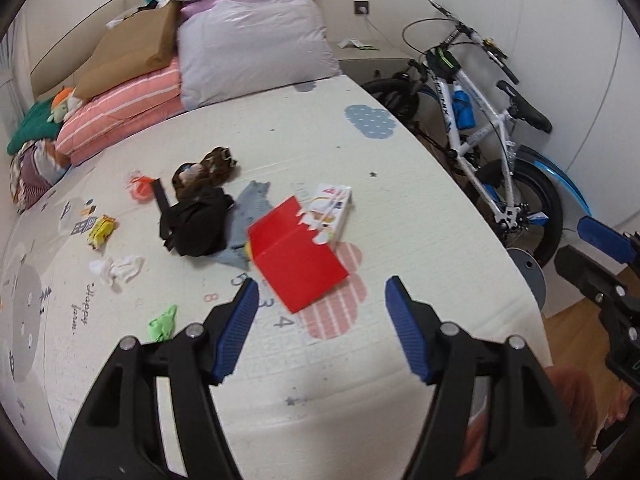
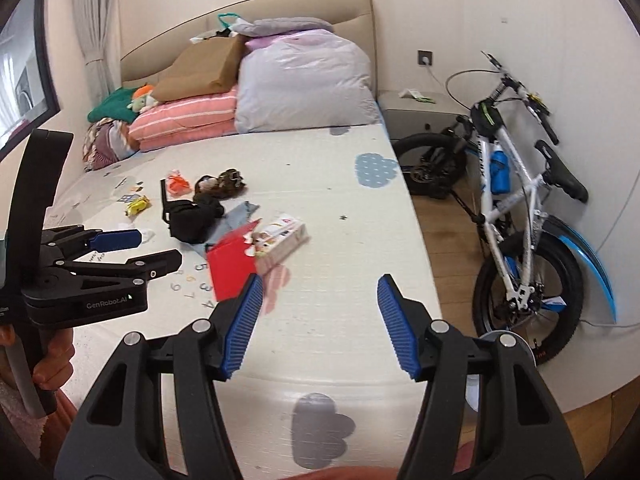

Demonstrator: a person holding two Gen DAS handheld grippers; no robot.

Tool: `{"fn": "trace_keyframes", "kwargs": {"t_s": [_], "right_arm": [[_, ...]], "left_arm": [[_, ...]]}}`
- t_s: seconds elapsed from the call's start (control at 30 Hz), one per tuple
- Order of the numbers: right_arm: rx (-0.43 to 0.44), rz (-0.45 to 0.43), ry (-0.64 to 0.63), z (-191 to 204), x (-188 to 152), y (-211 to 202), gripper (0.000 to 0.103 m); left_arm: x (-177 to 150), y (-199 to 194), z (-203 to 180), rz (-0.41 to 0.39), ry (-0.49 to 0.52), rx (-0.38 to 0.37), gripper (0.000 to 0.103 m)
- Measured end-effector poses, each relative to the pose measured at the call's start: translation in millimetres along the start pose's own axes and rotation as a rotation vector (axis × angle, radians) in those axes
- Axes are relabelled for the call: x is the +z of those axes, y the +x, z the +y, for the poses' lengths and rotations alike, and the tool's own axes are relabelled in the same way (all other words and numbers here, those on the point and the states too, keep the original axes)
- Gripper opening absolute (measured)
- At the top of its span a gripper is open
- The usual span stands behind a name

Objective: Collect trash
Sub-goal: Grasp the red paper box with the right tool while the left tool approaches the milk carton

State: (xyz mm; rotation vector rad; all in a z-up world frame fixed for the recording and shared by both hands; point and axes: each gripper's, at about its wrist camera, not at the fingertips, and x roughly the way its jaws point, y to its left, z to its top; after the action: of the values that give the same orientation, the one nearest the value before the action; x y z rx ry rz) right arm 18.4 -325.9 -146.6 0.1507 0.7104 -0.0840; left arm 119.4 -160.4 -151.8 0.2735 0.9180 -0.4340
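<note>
Litter lies on a bed covered by a printed play mat: a red paper bag against a white carton, a yellow wrapper, a crumpled white tissue, a green scrap and an orange wrapper. My left gripper hovers open above the mat, just short of the red bag, with nothing between its blue pads. My right gripper is also open and empty, over the mat's near right part, with the red bag beyond its left finger. Each gripper shows in the other's view.
A black bag, a brown furry item and a grey-blue cloth lie among the litter. Pillows and bedding are stacked at the headboard. A white and blue bicycle and a nightstand stand right of the bed on wooden floor.
</note>
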Motion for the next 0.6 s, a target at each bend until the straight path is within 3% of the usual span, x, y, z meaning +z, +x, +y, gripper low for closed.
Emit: {"fn": "trace_keyframes", "kwargs": {"t_s": [0.27, 0.47, 0.6], "right_arm": [[0.031, 0.016, -0.063, 60.1, 22.7, 41.2, 0.058], [0.025, 0.052, -0.062, 60.1, 27.8, 90.0, 0.058], [0.027, 0.107, -0.053, 51.5, 17.0, 125.5, 0.058]], "left_arm": [[-2.7, 20.8, 49.0, 0.016, -0.116, -0.039, 0.066], [3.4, 62.2, 55.6, 0.055, -0.146, -0.104, 0.068], [-2.0, 95.3, 58.7, 0.118, -0.146, -0.101, 0.068]]}}
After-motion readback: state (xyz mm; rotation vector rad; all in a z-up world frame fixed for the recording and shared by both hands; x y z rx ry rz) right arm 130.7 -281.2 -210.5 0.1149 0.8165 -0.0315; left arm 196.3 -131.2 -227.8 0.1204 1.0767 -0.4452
